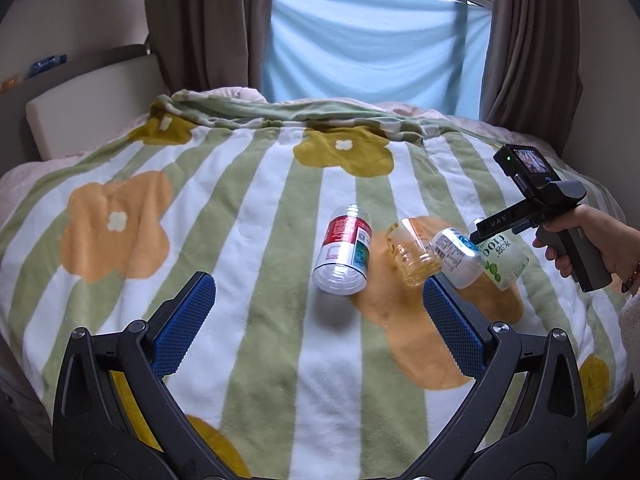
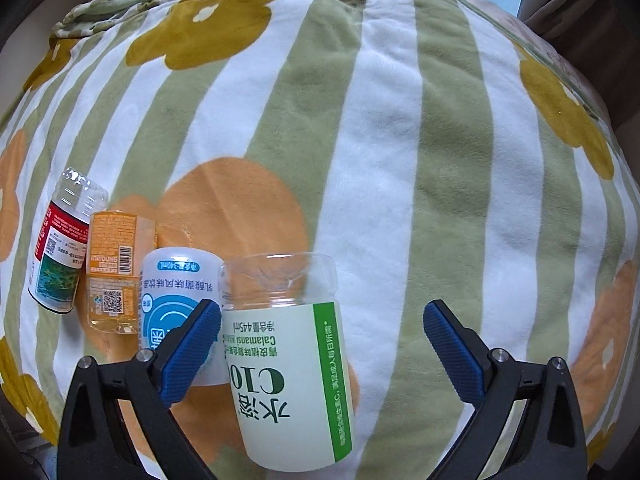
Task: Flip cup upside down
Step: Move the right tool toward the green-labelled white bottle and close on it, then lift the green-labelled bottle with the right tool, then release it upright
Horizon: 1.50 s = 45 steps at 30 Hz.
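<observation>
Several cut-bottle cups stand in a row on the striped flower blanket point(image 1: 240, 208). The green-labelled cup point(image 2: 288, 360) stands bottom up with its label inverted, between the open fingers of my right gripper point(image 2: 322, 332), close to the left finger point(image 2: 192, 348); the right finger is apart from it. This cup also shows in the left wrist view point(image 1: 504, 260), under the right gripper point(image 1: 492, 224). My left gripper point(image 1: 316, 300) is open and empty, above the blanket, in front of the red-labelled cup point(image 1: 344, 250).
The blue-labelled cup point(image 2: 176, 300), orange cup point(image 2: 114, 272) and red-labelled cup point(image 2: 60, 248) stand left of the green one, close together. The orange cup point(image 1: 412, 256) and blue-labelled cup point(image 1: 456, 256) show tilted in the left wrist view. Curtains and a window lie beyond the bed.
</observation>
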Each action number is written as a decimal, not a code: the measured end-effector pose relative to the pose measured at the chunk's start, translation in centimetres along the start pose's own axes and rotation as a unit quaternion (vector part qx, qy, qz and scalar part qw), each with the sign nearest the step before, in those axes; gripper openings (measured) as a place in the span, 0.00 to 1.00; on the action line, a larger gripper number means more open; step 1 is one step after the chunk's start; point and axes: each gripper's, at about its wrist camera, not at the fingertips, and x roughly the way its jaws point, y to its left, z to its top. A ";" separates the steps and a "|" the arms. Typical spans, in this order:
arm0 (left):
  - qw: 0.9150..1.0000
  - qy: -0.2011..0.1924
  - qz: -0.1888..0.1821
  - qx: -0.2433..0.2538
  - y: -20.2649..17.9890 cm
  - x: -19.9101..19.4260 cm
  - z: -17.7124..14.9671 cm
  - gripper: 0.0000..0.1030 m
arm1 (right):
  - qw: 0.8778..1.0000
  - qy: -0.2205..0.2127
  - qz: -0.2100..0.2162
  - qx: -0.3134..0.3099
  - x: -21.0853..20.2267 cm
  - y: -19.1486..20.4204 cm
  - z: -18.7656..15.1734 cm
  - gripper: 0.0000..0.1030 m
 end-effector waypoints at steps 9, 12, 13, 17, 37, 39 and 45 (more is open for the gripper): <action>1.000 0.007 -0.003 -0.008 0.6 0.1 -0.2 1.00 | 0.999 0.019 0.033 -0.003 1.2 0.7 -0.4 0.56; 1.000 0.007 -0.002 -0.006 0.8 -0.2 -0.4 1.00 | 0.999 0.017 0.035 0.006 0.4 0.5 -0.9 0.56; 1.000 0.007 -0.001 -0.006 0.9 -0.4 -0.4 1.00 | 0.999 0.015 0.038 0.008 0.1 0.4 -1.0 0.56; 1.000 0.004 -0.005 -0.010 1.3 -1.6 -0.6 1.00 | 0.999 0.000 0.047 0.008 -2.4 0.2 -2.4 0.56; 1.000 0.029 -0.006 -0.004 3.1 -6.2 -2.3 1.00 | 0.992 0.025 0.111 -0.056 -3.0 10.9 -14.1 0.56; 0.999 0.037 -0.003 -0.004 3.4 -6.1 -2.4 1.00 | 0.991 0.036 0.116 -0.056 -2.2 11.6 -14.4 0.56; 0.999 0.047 -0.002 0.000 3.6 -5.7 -2.6 1.00 | 0.993 0.049 0.085 -0.072 -1.2 13.5 -14.3 0.57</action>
